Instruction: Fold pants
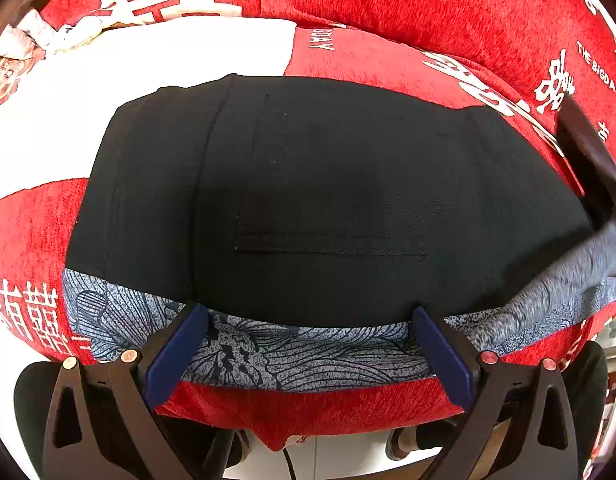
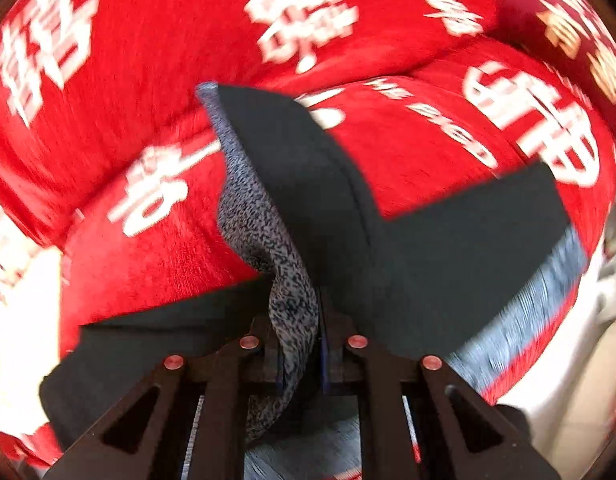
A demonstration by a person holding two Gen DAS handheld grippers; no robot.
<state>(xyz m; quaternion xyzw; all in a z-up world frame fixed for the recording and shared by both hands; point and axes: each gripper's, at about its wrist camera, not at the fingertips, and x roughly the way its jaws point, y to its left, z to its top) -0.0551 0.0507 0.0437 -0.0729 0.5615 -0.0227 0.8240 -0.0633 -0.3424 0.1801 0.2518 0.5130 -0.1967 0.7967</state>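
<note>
Black pants [image 1: 308,184] lie flat on a red seat cushion, with a blue-grey patterned band [image 1: 292,352] along their near edge. My left gripper [image 1: 308,336] is open, its blue pads [image 1: 176,352] set wide apart over that band and nothing pinched between them. At the right edge of the left wrist view, the blurred right gripper [image 1: 591,168] pulls up a corner of the patterned cloth. In the right wrist view my right gripper [image 2: 300,344] is shut on a fold of the patterned band [image 2: 268,216], and the black pants cloth [image 2: 447,248] rises with it.
The red sofa cover [image 1: 427,8] carries white characters, and its back cushion rises behind the pants. A large white patch [image 1: 128,64] lies to the far left, with crumpled paper [image 1: 24,40] beyond it. Pale floor [image 1: 339,456] shows below the seat's front edge.
</note>
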